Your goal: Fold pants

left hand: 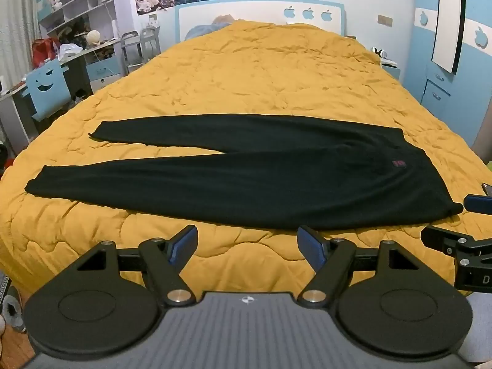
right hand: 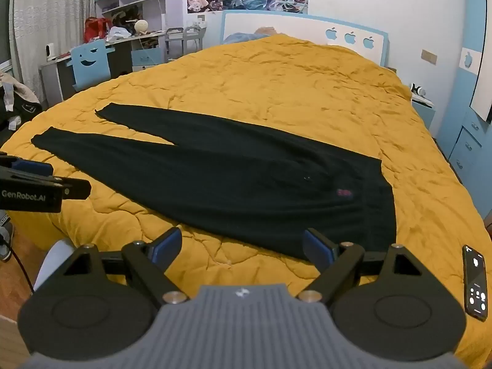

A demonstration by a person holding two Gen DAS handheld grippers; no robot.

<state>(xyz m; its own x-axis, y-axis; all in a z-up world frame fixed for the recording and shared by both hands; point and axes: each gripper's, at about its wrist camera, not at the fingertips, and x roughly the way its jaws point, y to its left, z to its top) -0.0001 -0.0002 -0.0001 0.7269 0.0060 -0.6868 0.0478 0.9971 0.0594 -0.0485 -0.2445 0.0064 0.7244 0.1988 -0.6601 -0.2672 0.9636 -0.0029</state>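
Black pants [left hand: 246,172] lie flat on the yellow quilt [left hand: 261,70], legs spread apart toward the left, waistband at the right with a small red label [left hand: 491,163]. My left gripper [left hand: 247,243] is open and empty, just short of the near leg's edge. In the right wrist view the pants [right hand: 246,178] lie ahead, waistband at the right. My right gripper [right hand: 241,247] is open and empty, near the pants' front edge by the waist. The right gripper shows at the left wrist view's right edge [left hand: 455,224]; the left gripper shows at the right wrist view's left edge [right hand: 49,181].
A black phone [right hand: 476,283] lies on the quilt to the right of my right gripper. A desk with a blue chair [right hand: 90,61] and shelves stand left of the bed. Blue drawers [right hand: 467,147] and a nightstand stand at the right. The headboard [left hand: 261,15] is at the far end.
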